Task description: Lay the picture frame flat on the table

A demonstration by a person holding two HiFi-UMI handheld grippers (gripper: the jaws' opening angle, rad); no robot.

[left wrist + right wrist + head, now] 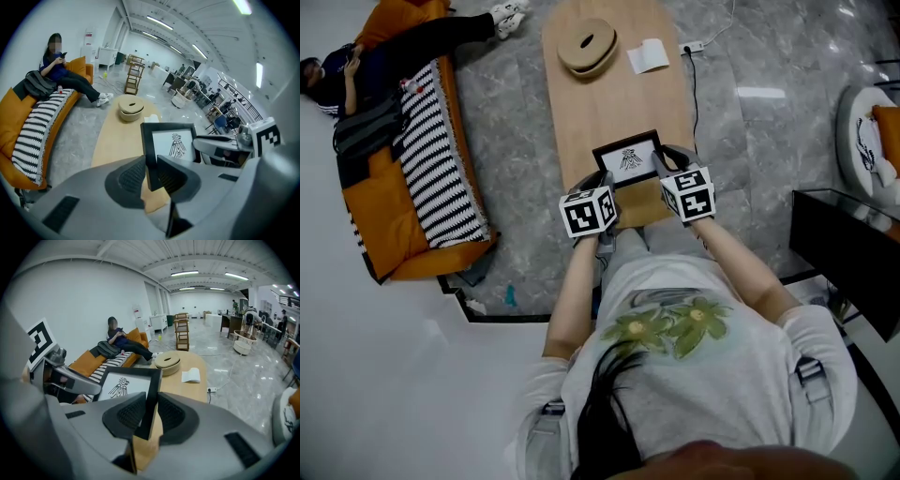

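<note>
The picture frame (pixel 628 157) is black, with a white sheet that bears a dark bird figure. It stands tilted over the near end of the long wooden table (pixel 609 103), its face toward me. My left gripper (pixel 603 180) is shut on the frame's left edge; in the left gripper view that edge (pixel 151 159) runs between the ribbed pads (pixel 131 176). My right gripper (pixel 671 159) is shut on the right edge (pixel 151 394), which sits between its pads (pixel 132 411). Each gripper shows in the other's view, across the frame (pixel 174 143).
A round wooden lidded bowl (pixel 588 45) and a white folded paper (pixel 648 56) lie at the table's far end. An orange sofa (pixel 403 178) with a striped blanket and a seated person stands to the left. A dark cabinet (pixel 844 248) is at the right.
</note>
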